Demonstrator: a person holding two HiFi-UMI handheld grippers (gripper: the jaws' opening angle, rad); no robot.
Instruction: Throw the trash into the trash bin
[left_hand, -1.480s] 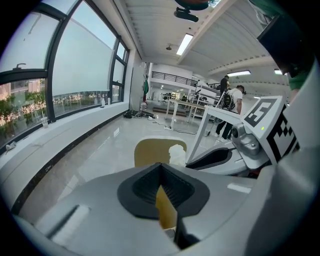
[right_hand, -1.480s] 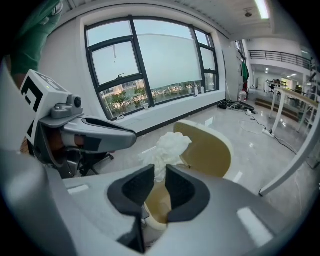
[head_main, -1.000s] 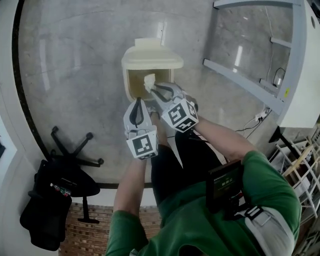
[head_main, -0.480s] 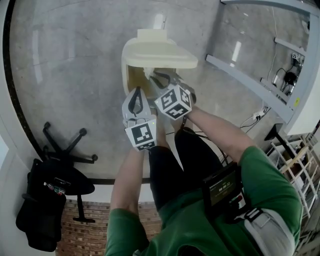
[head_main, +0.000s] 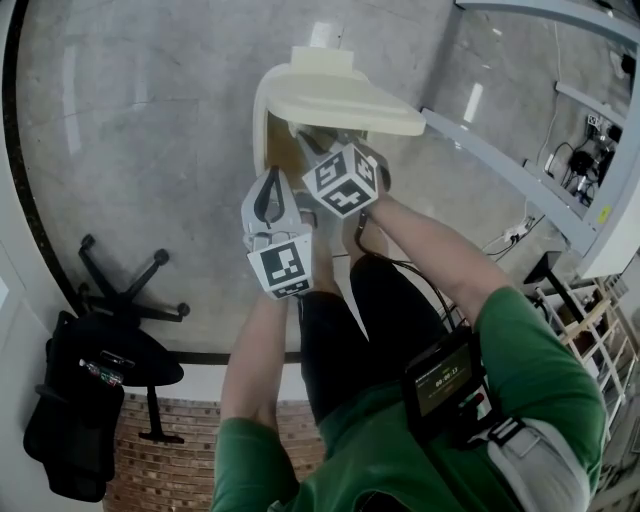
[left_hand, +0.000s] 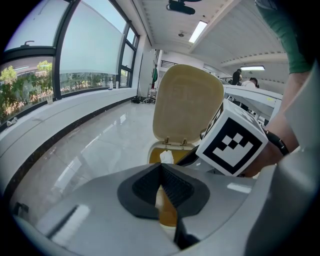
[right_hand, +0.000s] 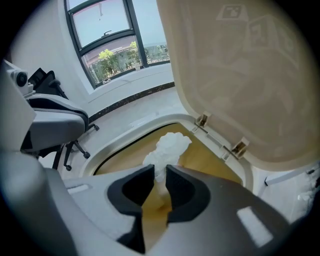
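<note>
A cream trash bin (head_main: 262, 120) stands on the floor with its lid (head_main: 350, 95) raised. My right gripper (head_main: 318, 150) reaches into the opening under the lid, where the head view hides its tips. In the right gripper view its jaws (right_hand: 160, 175) are shut on a crumpled white tissue (right_hand: 167, 147), which hangs over the bin's tan inside, within the rim (right_hand: 135, 131). My left gripper (head_main: 272, 182) is just in front of the bin, shut and holding nothing (left_hand: 161, 167). From there I see the lid (left_hand: 187, 105) and the tissue (left_hand: 166, 156).
A black office chair (head_main: 120, 340) stands to the left, also in the right gripper view (right_hand: 55, 110). Pale metal frame beams (head_main: 500, 160) and cables (head_main: 520, 235) run along the right. The person's legs are right behind the bin.
Both grippers have sunk toward the bin. The right one has gone farther in under the lid with the tissue, which the head view no longer shows.
</note>
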